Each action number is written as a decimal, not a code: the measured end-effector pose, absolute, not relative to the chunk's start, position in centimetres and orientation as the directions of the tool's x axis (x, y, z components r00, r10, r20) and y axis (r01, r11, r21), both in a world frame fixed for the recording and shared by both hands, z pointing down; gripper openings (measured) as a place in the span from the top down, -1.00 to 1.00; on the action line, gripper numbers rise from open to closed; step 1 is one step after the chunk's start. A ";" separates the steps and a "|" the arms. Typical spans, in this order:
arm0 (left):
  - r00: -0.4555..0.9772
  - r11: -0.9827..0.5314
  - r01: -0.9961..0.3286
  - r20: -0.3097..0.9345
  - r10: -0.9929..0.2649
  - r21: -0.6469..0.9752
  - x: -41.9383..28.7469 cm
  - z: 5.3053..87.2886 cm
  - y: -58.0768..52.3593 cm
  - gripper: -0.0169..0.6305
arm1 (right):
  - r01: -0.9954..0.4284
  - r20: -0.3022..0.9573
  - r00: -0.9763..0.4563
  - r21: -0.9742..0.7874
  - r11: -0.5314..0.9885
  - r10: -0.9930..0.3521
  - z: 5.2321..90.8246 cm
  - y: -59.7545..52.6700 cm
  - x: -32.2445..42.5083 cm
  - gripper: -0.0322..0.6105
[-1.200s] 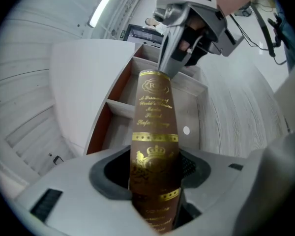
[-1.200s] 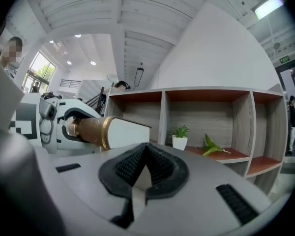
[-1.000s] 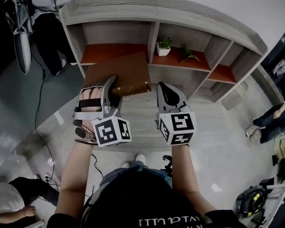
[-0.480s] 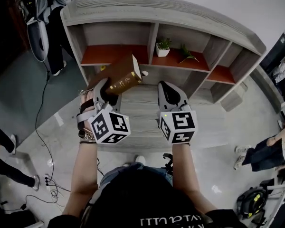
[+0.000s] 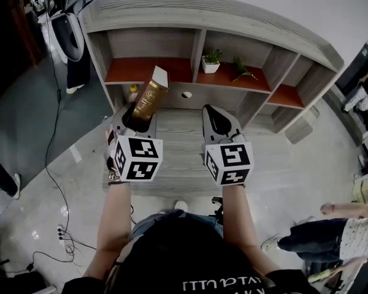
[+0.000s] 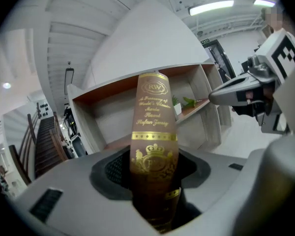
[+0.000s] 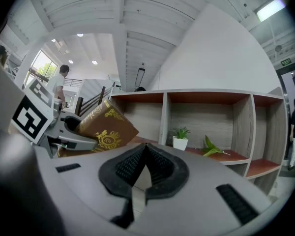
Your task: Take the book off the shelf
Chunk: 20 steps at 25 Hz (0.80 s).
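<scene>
A brown book (image 5: 148, 98) with gold print stands nearly upright in front of the grey shelf unit (image 5: 202, 17), clear of its compartments. My left gripper (image 5: 135, 118) is shut on the book's lower end. In the left gripper view the gold-lettered spine (image 6: 154, 132) rises between the pads of the left gripper (image 6: 155, 191). My right gripper (image 5: 213, 120) hangs beside it, shut and holding nothing. In the right gripper view the right gripper (image 7: 146, 149) has its pads meeting at the tips, and the book (image 7: 105, 127) shows at the left.
A small potted plant (image 5: 211, 60) and a green sprig (image 5: 242, 69) sit on the red middle shelf board. A small yellow object (image 5: 132, 90) lies at the left compartment's front edge. Cables (image 5: 52, 182) trail on the floor at left; people stand at the right.
The left gripper has rolled, and the book has turned from lying flat with its cover up to standing on edge with its spine toward me. The right gripper has stayed put.
</scene>
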<state>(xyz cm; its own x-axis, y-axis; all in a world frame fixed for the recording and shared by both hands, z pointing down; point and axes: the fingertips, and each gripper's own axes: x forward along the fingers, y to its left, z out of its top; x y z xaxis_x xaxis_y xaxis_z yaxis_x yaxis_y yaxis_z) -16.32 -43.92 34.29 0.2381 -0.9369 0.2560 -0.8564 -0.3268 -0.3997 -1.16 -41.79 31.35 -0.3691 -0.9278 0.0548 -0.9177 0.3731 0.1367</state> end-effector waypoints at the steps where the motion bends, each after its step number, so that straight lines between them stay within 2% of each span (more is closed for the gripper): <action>1: 0.233 -0.317 -0.872 0.255 -0.939 -0.372 -16.5 34.3 -43.9 0.25 | -0.918 0.056 -0.368 0.138 0.372 -0.928 31.4 -41.8 -1.1 0.87; 8: 0.201 -0.255 -0.945 0.252 -0.947 -0.205 -17.2 34.6 -44.0 0.25 | -0.917 0.050 -0.370 0.142 0.374 -0.928 31.3 -41.7 -0.9 0.87; 20: 0.208 -0.249 -0.956 0.236 -0.949 -0.158 -17.0 34.6 -44.3 0.25 | -0.916 0.047 -0.375 0.135 0.377 -0.926 31.0 -41.9 -1.2 0.87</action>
<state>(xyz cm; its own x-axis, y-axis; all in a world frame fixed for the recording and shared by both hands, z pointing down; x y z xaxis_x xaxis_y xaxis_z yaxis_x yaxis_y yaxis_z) -17.02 -44.27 34.60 0.2083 -0.9492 0.2358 -0.9556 -0.2489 -0.1577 -1.21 -41.91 31.02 -0.3747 -0.9260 0.0465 -0.9161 0.3775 0.1354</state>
